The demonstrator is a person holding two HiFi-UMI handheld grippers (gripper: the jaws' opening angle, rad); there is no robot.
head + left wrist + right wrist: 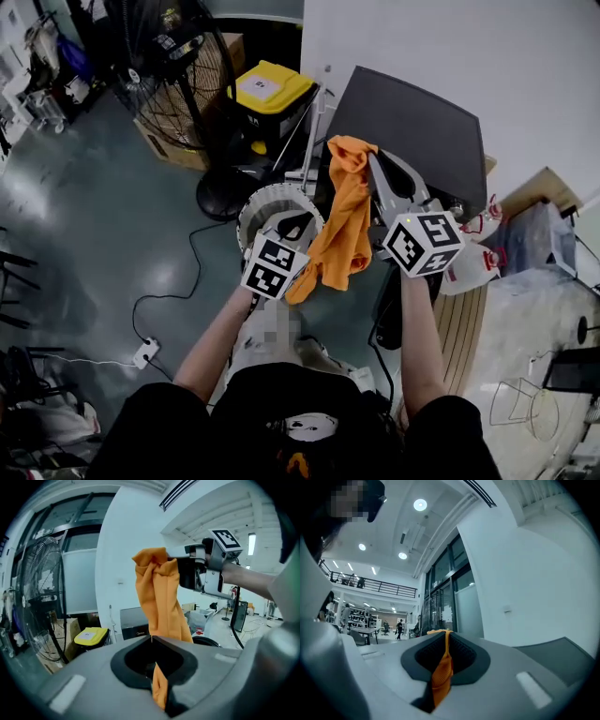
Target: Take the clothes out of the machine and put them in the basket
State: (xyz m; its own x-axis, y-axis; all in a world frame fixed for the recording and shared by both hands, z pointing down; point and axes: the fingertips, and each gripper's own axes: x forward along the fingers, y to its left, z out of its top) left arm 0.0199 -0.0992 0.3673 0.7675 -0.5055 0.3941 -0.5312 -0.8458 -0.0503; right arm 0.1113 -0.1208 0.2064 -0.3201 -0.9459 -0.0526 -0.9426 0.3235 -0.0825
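Note:
An orange cloth (345, 225) hangs stretched between my two grippers, above the floor. My right gripper (369, 157) is shut on its bunched upper end, held high in front of the dark open lid of the machine (412, 122). My left gripper (305, 239) is lower, shut on a lower fold of the same cloth. In the left gripper view the cloth (157, 592) rises from my jaws (152, 639) up to the right gripper (187, 569). The right gripper view shows an orange strip (440, 677) pinched between its jaws (445, 632). A round white ribbed basket (255, 204) stands under the left gripper.
A large standing fan (178, 66) and a black bin with a yellow lid (270, 89) stand at the back left. A cable runs over the grey floor to a power strip (145, 353). Wrapped goods and white bottles (478, 262) crowd the right side.

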